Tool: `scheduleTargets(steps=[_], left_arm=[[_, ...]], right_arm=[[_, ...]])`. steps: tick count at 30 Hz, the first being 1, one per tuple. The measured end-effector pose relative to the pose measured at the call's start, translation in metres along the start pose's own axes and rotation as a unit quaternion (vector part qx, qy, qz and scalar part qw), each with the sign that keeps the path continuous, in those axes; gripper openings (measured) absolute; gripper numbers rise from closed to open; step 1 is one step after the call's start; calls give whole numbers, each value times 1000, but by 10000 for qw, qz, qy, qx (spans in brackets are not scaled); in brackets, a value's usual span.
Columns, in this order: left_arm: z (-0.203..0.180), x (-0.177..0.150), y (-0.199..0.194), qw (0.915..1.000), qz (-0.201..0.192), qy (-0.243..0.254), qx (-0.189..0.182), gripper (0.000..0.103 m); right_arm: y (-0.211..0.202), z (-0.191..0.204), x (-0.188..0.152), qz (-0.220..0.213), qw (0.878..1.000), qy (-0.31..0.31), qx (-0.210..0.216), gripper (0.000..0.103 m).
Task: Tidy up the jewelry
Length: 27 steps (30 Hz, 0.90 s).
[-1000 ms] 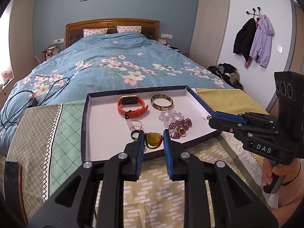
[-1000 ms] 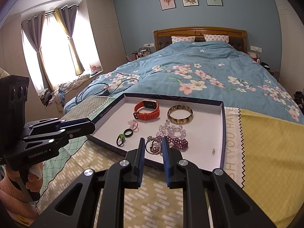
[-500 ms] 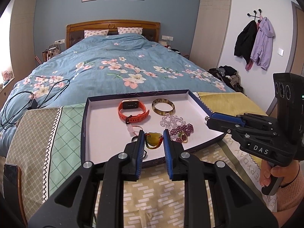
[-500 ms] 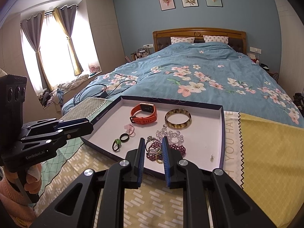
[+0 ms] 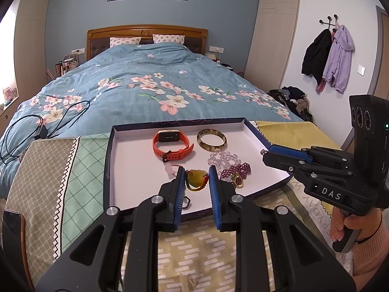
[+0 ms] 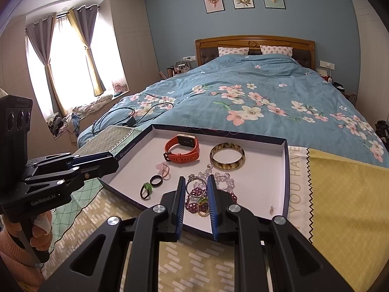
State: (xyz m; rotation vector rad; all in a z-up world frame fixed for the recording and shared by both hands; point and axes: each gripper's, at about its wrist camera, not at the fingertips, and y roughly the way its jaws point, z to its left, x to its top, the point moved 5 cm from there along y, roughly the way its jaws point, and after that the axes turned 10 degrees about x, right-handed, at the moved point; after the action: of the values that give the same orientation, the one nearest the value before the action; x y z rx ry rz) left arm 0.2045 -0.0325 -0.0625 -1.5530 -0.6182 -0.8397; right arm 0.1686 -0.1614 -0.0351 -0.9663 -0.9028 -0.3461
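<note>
White card lines the shallow dark-rimmed tray (image 5: 110,160) in front of you, and all the jewelry lies inside it. The tray rests on a patchwork cloth of beige, green and yellow panels (image 5: 80,160) spread at the foot of the bed with the blue flowered duvet (image 5: 150,82).

At the far side of the tray sit the orange-strapped smartwatch (image 5: 171,144) and, just beside it to the right, the mottled amber bangle (image 5: 211,140). Nearer you lies a clear crystal bead bracelet (image 5: 222,158), touching a heap of purple beaded bracelets (image 5: 237,170). A small pale pink ring (image 6: 163,169) lies below the watch, with a plain black ring (image 6: 155,180) and a black ring with a green stone (image 6: 145,189) close to it on the left.

Your left gripper (image 5: 195,177) hovers over the near edge of the tray, its jaws set a narrow gap apart. A yellow-green pendant on a red and green beaded cord (image 5: 195,178) shows in that gap, but the blue pads do not press on it.

Your right gripper (image 6: 195,187) is held the same way, jaws narrowly apart and gripping nothing; a thin silver ring with a stone (image 6: 194,183) and the purple beads show between them, lying on the tray floor.

A black cable (image 5: 36,126) trails across the duvet at left.
</note>
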Motion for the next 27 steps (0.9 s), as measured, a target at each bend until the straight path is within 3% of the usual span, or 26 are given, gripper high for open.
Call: scheduleTargets(steps=[27], left_arm=[[5,7,16,10000,39,-22,85,20]], right_arm=[[20,-7,4,117,9999,-7,-69,16]])
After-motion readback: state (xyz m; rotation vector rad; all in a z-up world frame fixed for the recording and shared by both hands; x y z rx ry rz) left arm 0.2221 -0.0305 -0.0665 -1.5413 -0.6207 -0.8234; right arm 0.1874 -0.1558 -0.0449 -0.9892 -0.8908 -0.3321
